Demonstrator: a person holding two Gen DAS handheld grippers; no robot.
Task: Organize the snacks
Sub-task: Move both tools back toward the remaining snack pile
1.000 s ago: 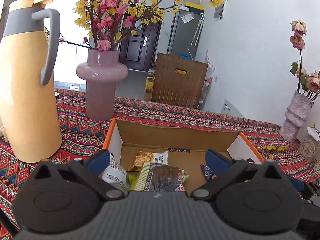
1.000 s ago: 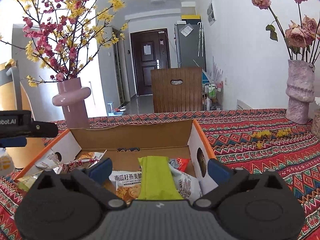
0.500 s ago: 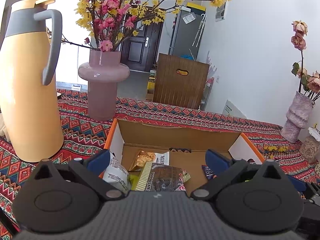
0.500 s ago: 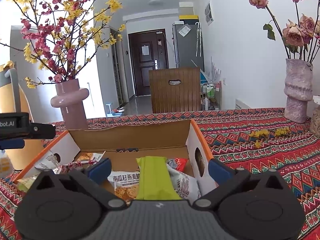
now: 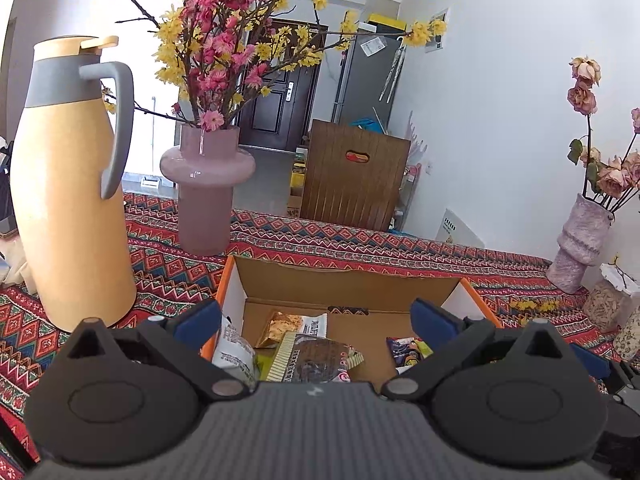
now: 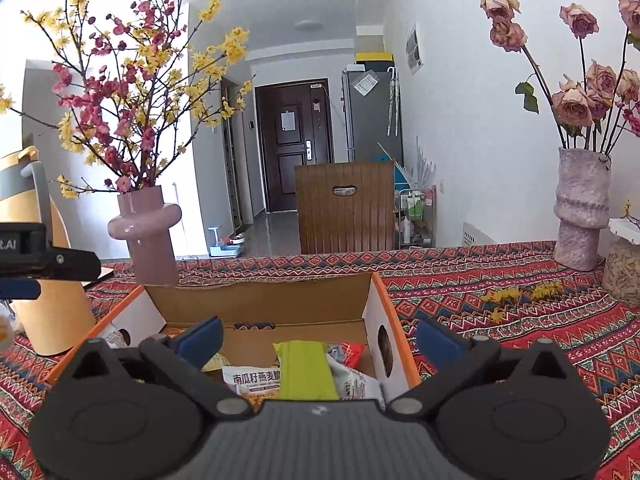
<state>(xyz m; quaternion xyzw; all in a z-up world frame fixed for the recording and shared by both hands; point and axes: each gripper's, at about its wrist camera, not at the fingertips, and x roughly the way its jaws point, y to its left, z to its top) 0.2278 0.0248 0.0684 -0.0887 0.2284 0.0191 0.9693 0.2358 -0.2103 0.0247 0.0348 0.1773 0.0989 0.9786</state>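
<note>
An open cardboard box (image 5: 348, 284) with orange edges sits on the patterned tablecloth and holds several snack packets. In the left wrist view a dark-wrapped snack (image 5: 316, 360) and a white packet (image 5: 236, 352) lie in it. My left gripper (image 5: 316, 318) hovers open over the box's near side with nothing between its fingers. In the right wrist view the box (image 6: 260, 300) holds a lime-green packet (image 6: 304, 368) and a white packet with printed characters (image 6: 252, 380). My right gripper (image 6: 316, 336) hangs open above them, empty. The left gripper's body (image 6: 40, 256) shows at the left edge.
A tall yellow thermos jug (image 5: 68, 184) stands left of the box. A pink vase with blossom branches (image 5: 206, 184) stands behind it. A mauve vase of dried roses (image 6: 582, 212) and a jar (image 6: 624, 272) stand at the right. A wooden chair back (image 6: 346, 206) rises beyond the table.
Both grippers have drawn back and risen a little from the box, so the box looks smaller and lower. Both stay open. The snacks have not moved.
</note>
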